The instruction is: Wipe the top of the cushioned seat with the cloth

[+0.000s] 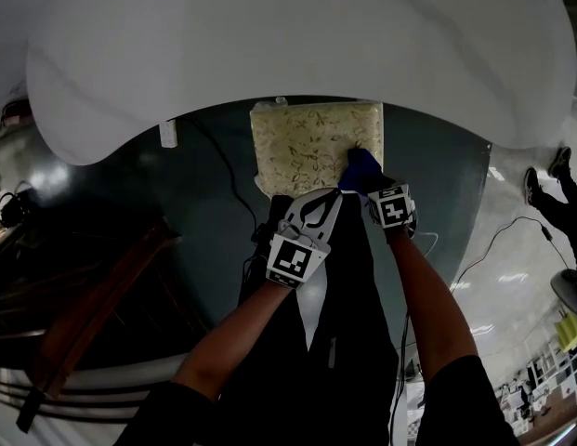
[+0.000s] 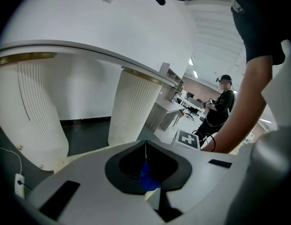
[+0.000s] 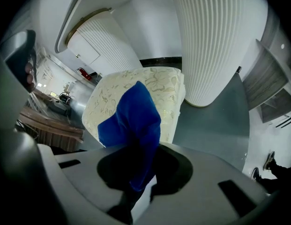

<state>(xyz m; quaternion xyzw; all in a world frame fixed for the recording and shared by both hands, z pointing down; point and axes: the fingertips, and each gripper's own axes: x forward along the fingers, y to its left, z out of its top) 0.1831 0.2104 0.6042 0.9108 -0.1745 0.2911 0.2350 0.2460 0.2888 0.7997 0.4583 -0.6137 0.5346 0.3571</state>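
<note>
2 grippers attend the cushioned seat (image 1: 307, 142): right gripper (image 3: 136, 172) clamps the blue cloth (image 3: 133, 121) at the seat's near corner for wiping; left gripper (image 2: 145, 146), jaws closed and apparently empty, waits alongside.

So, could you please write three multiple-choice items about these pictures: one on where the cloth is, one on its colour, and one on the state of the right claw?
1. In the head view, where is the cloth against the cushioned seat?
A. over its near right corner
B. over its far left corner
C. over its middle

2. What colour is the cloth?
A. red
B. blue
C. white

3. In what state is the right claw?
A. open and empty
B. shut on nothing
C. shut on the cloth

Answers:
1 A: the head view shows the cloth over the seat's near right corner, just ahead of the right claw.
2 B: it is deep blue in all three views.
3 C: the right gripper view shows the cloth pinched between the jaws and rising in front of the seat.
</note>
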